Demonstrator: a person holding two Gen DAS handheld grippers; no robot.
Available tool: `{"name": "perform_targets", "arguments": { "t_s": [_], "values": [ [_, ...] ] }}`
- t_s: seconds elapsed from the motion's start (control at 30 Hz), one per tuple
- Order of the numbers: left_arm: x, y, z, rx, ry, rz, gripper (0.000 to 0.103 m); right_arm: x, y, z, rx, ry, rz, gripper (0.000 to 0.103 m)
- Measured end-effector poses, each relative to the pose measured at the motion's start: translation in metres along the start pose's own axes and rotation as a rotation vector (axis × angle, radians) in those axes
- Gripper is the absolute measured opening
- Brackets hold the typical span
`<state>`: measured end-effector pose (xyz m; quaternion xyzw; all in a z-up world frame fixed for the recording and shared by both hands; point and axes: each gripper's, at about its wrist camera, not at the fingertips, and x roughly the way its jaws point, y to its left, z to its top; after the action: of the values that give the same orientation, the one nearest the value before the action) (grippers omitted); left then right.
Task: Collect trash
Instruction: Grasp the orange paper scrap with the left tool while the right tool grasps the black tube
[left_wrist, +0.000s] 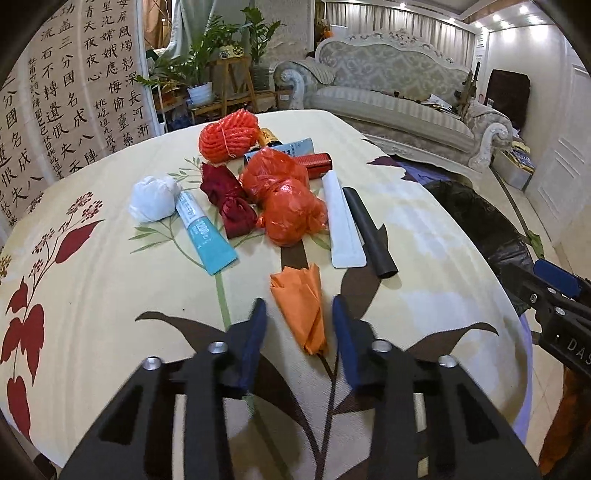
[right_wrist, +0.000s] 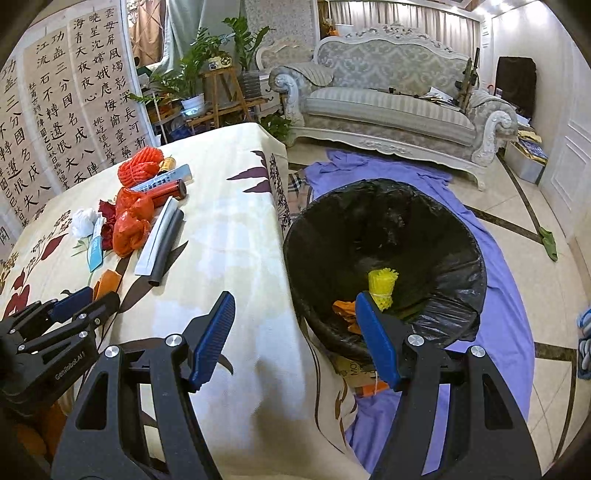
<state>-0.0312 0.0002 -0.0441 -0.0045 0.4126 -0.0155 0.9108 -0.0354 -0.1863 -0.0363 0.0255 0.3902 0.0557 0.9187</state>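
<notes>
The left gripper (left_wrist: 300, 308) is seen released, pads (left_wrist: 255, 332) flanking untouched orange paper (left_wrist: 301, 306) near the table's (left_wrist: 424, 295) front edge. Only the right view shows the bin (right_wrist: 384, 258) interior; the right gripper (right_wrist: 295, 317) is spread, empty.

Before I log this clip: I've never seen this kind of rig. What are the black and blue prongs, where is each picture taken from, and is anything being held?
No robot here: a person carries a two-finger gripper in each hand, each with a fisheye camera looking along its fingers. The left camera shows the left gripper straddling a folded orange paper on the flowered tablecloth; the blue pads flank it with a gap either side, so no grip yet. Beyond lie a white wad, a blue tube, red plastic bags, orange rope and a black tube. The right camera shows the right gripper, open and empty, above the table edge beside a black-lined bin holding a yellow bundle.
</notes>
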Motion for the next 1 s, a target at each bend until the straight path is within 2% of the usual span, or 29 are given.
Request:
{"name": "perform_targets", "arguments": {
  "t_s": [0.13, 0.33, 0.57, 0.73, 1.0],
  "values": [
    [-0.002, 0.008, 0.000, -0.028, -0.001, -0.031, 0.024, 0.003, 0.006, 0.003, -0.011, 0.002, 0.007, 0.066],
    [-0.017, 0.016, 0.003, -0.038, -0.041, -0.020, 0.025, 0.011, 0.021, 0.010, -0.042, 0.010, 0.027, 0.066],
    [-0.025, 0.039, 0.011, -0.052, -0.095, 0.041, 0.025, 0.025, 0.047, 0.023, -0.087, 0.021, 0.058, 0.065],
    [-0.017, 0.063, 0.015, -0.089, -0.085, 0.072, 0.025, 0.036, 0.064, 0.036, -0.118, 0.031, 0.072, 0.064],
    [-0.005, 0.099, 0.024, -0.134, -0.068, 0.116, 0.025, 0.059, 0.088, 0.047, -0.164, 0.079, 0.078, 0.048]
  ]
}}
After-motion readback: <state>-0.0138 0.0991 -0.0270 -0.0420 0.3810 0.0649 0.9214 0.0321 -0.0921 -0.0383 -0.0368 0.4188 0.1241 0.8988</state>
